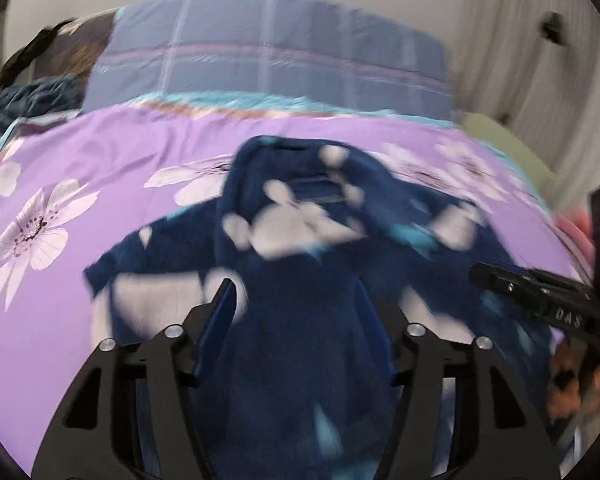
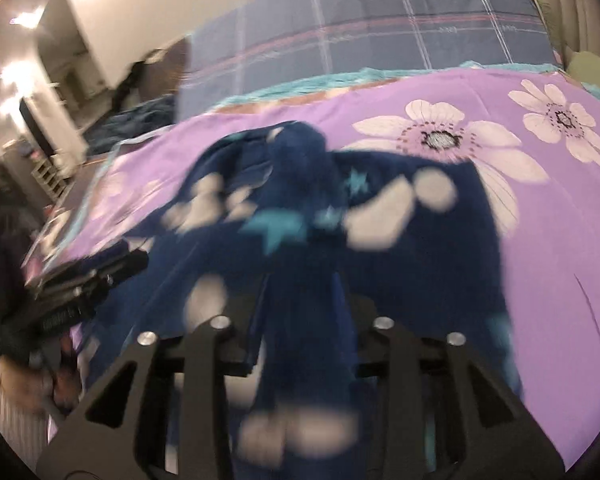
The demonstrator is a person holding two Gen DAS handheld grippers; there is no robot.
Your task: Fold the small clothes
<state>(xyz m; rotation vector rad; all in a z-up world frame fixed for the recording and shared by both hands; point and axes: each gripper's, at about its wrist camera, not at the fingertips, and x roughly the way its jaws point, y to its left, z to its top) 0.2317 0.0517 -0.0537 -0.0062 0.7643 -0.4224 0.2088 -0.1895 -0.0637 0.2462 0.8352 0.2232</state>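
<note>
A dark blue garment (image 1: pixel 300 208) with white patches and teal stars lies spread on the purple flowered bedsheet (image 1: pixel 100 152). A raised ridge of it runs toward the camera between the fingers of my left gripper (image 1: pixel 296 292), which stand wide apart and open around it. The right gripper's black fingers (image 1: pixel 512 286) lie over the garment's right side. In the right wrist view the same garment (image 2: pixel 440 240) bunches up between the fingers of my right gripper (image 2: pixel 302 280), which are narrowly open around the fold. The left gripper's fingers (image 2: pixel 84 284) show at the left. Both views are blurred.
A blue plaid pillow (image 1: pixel 260 52) stands at the head of the bed, with a dark blue bundle of cloth (image 1: pixel 32 100) to its left. A green cushion (image 1: pixel 496 132) and a pale curtain (image 1: pixel 520 40) are at the right. A person's hand (image 1: pixel 572 380) holds the right tool.
</note>
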